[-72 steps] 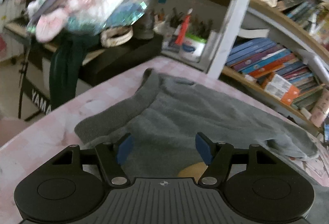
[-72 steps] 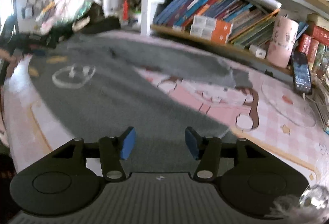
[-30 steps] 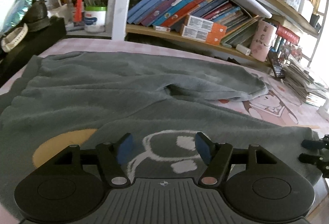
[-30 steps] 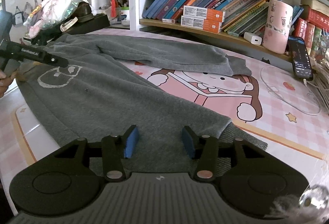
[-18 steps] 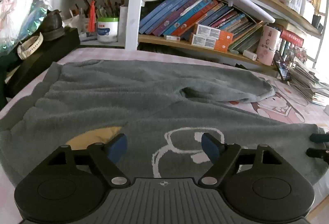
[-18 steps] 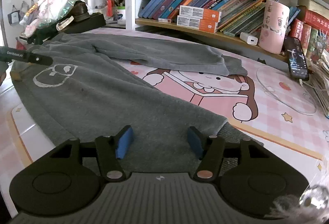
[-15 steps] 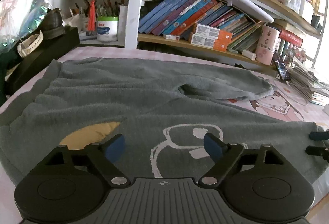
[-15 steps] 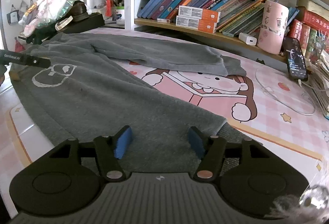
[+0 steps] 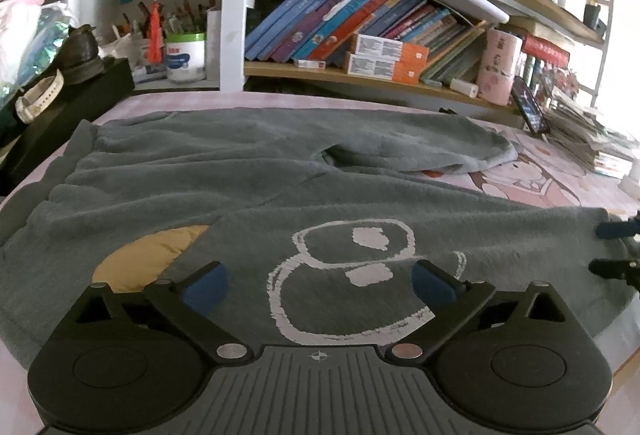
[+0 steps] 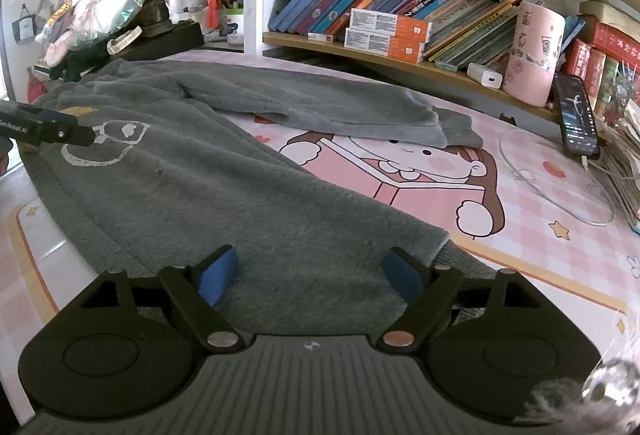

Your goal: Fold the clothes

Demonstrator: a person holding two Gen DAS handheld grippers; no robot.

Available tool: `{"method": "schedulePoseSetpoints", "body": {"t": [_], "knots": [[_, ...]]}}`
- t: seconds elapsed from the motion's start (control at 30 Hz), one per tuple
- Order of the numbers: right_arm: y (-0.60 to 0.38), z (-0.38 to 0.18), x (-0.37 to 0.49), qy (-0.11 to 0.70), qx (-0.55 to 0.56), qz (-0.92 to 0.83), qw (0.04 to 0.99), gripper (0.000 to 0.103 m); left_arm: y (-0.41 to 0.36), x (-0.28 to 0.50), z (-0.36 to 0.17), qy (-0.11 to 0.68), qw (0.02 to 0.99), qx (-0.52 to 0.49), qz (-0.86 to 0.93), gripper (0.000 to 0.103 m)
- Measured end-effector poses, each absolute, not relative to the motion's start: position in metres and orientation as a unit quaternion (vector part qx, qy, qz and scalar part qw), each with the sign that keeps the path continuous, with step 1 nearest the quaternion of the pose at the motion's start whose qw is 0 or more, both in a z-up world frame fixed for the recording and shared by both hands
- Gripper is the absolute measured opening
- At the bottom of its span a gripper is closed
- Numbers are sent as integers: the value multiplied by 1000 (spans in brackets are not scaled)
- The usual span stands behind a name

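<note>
Sweater (image 9: pixel 248 187), grey with white line print, lies spread flat on pink cartoon mat (image 10: pixel 520 235), one sleeve (image 10: pixel 320 107) stretched along far side below bookshelf (image 10: pixel 400 27). Left gripper (image 9: pixel 318 285) over print near hem, jaws opening, nothing pinched. Right gripper (image 10: pixel 308 275) over near right hem, jaws opening, cloth under them, not clamped.

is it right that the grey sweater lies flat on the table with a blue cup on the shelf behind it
Not quite: the cup is pink, not blue, as the right wrist view shows. The grey sweater does lie flat on the table, with the shelf behind it.
</note>
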State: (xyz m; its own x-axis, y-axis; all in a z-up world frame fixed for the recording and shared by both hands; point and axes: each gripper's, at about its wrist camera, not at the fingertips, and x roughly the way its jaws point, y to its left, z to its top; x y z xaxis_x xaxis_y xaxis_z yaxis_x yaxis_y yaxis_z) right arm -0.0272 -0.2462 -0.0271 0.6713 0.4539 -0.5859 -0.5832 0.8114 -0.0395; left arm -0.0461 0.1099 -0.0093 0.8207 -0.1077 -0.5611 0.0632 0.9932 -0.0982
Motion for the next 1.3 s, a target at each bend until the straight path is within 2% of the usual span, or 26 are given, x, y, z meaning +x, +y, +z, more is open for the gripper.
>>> {"method": "schedulePoseSetpoints", "body": {"t": [0.23,0.43,0.6,0.87,1.0,1.17,1.3], "knots": [[-247,-26,-26,290,-106,290,906,84,103,-56,-2,306,948,21,-86,102],[-250,-13,-17,294,-111,305,899,84,111,-63,22,271,954,90,-87,102],[-258,3,0,306,-102,319,891,84,137,-48,37,279,956,67,-66,102],[-287,30,55,328,-69,302,892,84,201,-17,52,257,966,-42,10,102],[-294,43,93,330,-64,287,897,82,225,7,66,247,967,-41,45,101],[-290,58,136,330,-64,272,902,82,241,48,101,251,964,40,72,101],[-276,70,158,329,-82,271,901,82,239,79,145,240,942,217,93,101]]}}
